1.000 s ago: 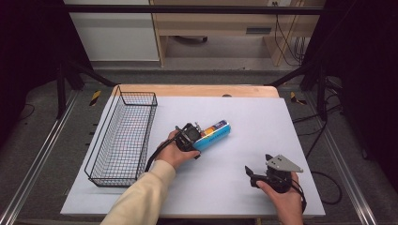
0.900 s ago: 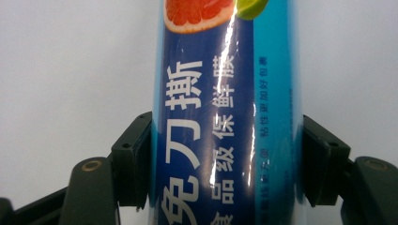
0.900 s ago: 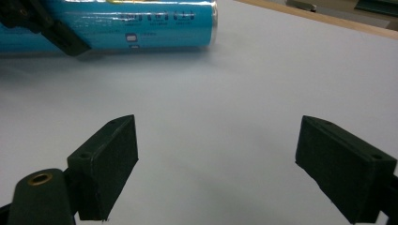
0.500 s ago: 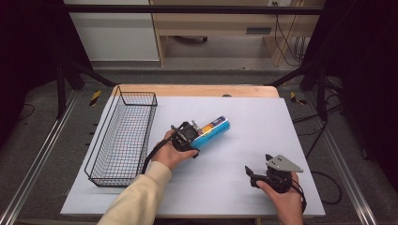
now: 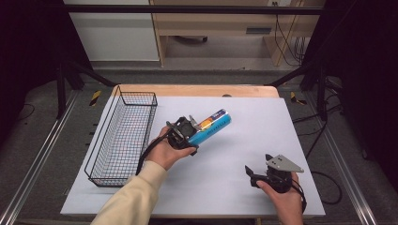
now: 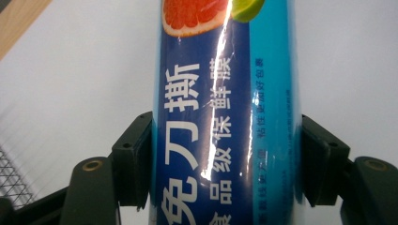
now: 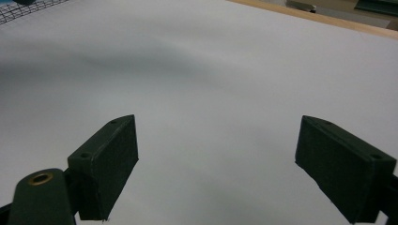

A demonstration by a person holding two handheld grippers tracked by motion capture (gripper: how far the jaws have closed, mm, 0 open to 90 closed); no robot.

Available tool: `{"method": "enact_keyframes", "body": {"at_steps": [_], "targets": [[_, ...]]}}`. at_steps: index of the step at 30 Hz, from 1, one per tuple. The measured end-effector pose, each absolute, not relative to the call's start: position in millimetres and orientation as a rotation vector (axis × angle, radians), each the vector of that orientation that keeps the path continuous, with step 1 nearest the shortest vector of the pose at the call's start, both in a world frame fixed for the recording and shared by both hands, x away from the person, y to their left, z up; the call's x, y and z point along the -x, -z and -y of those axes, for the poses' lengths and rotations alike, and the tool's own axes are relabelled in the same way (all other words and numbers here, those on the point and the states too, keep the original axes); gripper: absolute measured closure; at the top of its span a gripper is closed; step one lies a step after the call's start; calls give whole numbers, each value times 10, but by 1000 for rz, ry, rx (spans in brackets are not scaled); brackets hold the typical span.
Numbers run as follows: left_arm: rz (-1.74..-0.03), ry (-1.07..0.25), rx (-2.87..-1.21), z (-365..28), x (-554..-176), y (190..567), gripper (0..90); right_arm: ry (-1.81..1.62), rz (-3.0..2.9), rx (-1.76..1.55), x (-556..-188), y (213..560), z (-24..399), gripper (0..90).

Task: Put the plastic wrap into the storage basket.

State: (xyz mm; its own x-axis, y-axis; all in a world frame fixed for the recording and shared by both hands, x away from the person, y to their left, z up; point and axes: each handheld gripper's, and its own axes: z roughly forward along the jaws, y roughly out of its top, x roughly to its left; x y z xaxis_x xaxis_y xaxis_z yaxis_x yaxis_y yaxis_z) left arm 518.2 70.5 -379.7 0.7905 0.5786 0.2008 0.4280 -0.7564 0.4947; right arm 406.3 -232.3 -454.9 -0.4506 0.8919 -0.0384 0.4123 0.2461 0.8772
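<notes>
My left gripper grips the blue tube firmly; right gripper sits idle, jaws apart; next, probably carry it to the wire basket

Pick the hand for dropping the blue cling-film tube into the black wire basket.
Left. The left gripper is clamped on the blue cling-film tube beside the black wire basket; the right gripper sits open and farther away.
</notes>
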Motion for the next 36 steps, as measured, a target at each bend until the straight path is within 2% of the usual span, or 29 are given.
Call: {"method": "enact_keyframes", "body": {"at_steps": [17,36], "targets": [[-746,-583,-2545,-807,-5030,3262,322,-1164,-1948,-1189,-4052,4525,2360,136],[-779,-601,-2548,-957,-5019,3188,322,-1163,-1947,-1194,-4054,4527,2359,138]]}}
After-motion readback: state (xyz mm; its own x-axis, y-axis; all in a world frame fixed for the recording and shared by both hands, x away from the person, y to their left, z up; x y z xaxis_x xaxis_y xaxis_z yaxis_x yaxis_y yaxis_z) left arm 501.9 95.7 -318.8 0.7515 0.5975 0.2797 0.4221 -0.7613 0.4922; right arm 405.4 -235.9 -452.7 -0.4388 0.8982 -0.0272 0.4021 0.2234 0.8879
